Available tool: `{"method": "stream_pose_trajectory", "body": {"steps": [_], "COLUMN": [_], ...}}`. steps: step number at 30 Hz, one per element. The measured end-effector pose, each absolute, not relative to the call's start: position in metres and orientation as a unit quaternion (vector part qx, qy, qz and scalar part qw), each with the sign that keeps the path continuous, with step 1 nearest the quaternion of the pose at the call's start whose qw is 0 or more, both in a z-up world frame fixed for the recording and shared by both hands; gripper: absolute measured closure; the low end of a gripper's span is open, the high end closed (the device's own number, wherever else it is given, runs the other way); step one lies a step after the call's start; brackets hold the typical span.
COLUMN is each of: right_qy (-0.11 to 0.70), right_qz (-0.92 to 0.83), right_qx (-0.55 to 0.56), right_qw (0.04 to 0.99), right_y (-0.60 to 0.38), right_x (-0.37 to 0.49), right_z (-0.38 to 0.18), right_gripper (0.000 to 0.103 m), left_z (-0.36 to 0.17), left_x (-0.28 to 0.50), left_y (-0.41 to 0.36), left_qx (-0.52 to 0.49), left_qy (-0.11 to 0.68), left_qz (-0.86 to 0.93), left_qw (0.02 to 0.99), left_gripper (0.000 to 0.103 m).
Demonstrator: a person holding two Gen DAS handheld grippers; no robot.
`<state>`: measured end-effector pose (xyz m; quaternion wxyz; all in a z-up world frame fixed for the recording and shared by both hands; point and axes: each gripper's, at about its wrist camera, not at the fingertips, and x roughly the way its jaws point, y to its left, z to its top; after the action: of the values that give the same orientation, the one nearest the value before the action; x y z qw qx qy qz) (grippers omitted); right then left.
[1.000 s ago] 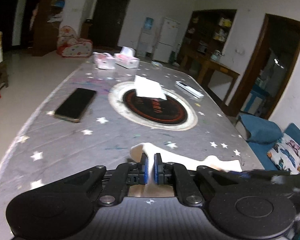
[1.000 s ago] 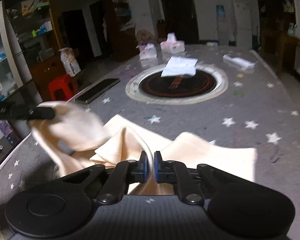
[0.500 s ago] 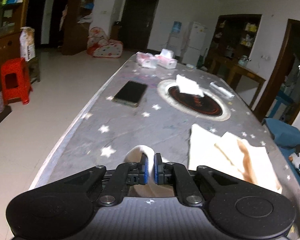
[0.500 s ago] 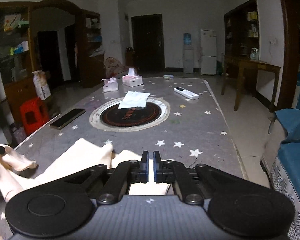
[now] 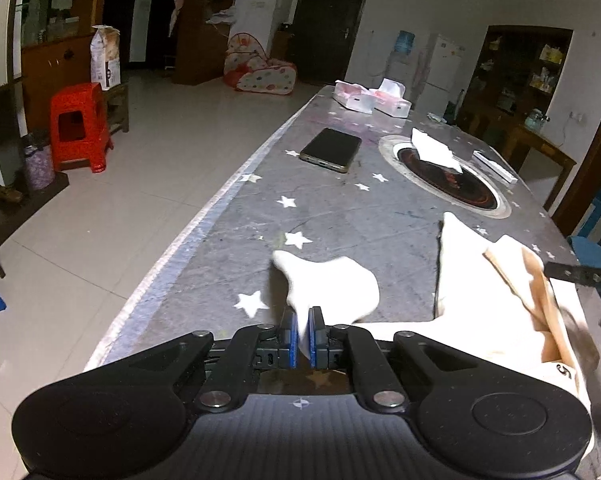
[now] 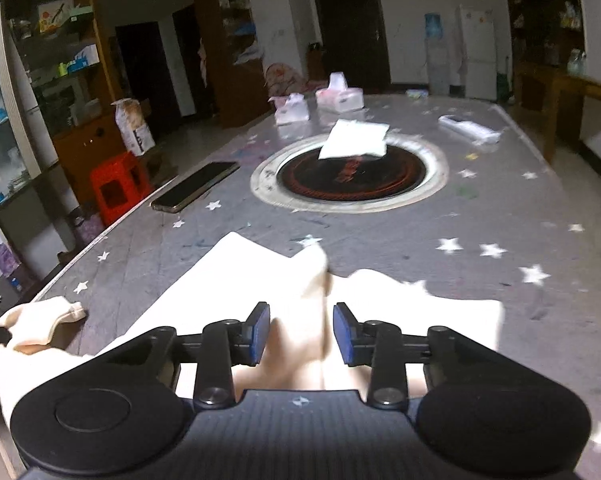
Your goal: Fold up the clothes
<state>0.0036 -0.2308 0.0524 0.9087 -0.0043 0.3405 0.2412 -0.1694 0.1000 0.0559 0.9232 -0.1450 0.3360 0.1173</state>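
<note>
On the near end of the star-patterned desk (image 5: 340,220) lies the cream garment (image 6: 260,280), partly folded, its cloth bunched into soft ridges. Left gripper (image 5: 303,334) has its blue-padded fingers (image 5: 292,336) pinched narrow on a corner of the cloth, and that corner pokes up between the pads in a pale peak (image 5: 328,284) just above the desk surface. Over to the right in the left wrist view, the rest of the garment (image 5: 480,280) spreads flat, an inner tan layer showing at its edge. Right gripper (image 6: 300,334) stands wide, fingers (image 6: 258,332) spread well apart with a raised fold of cloth between them; neither pad is seen pressing it. Off at the left edge of the right wrist view, a sleeve-like end (image 6: 40,320) of the garment rests near the desk rim. Farther up the desk sit a dark phone (image 5: 331,149), a round inset burner (image 6: 350,172) with a white paper (image 6: 354,138) across its far edge, two tissue packs (image 6: 338,96) and a white remote (image 6: 468,128). A red stool (image 5: 78,124) stands on the tiled floor.
</note>
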Motion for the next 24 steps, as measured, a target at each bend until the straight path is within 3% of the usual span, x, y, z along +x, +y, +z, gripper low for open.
{"method": "stream_pose_trajectory", "body": {"steps": [4,6,7,10,24], "right_qy": [0.359,0.362,0.359,0.342,0.254], "right_qz": [0.244,0.244,0.242,0.233,0.07], "right_qx": [-0.012,-0.021,-0.03,-0.042,-0.065], "right_qw": [0.901,0.899,0.901,0.909,0.963], "right_y": [-0.214,-0.211,-0.211,-0.219,-0.362], "right_x": [0.02,0.022,0.02,0.011,-0.084], "right_z": [0.039,0.035,0.034,0.042,0.103], "right_gripper": [0.068,0.079,0.091,0.098,0.098], "left_z": [0.054,0.054,0.053,0.052,0.045], "left_x": [-0.17,-0.169,-0.169,-0.17,-0.175], "left_y": [0.099,0.099,0.1,0.101,0.102], "left_qx": [-0.132,-0.129,-0.129,-0.126,-0.112], "left_qy": [0.338,0.339,0.34,0.343,0.35], "left_qz": [0.126,0.126,0.126,0.127,0.121], "left_qw": [0.923,0.923,0.923,0.922,0.922], "left_gripper": [0.097,0.097,0.097,0.097,0.097]}}
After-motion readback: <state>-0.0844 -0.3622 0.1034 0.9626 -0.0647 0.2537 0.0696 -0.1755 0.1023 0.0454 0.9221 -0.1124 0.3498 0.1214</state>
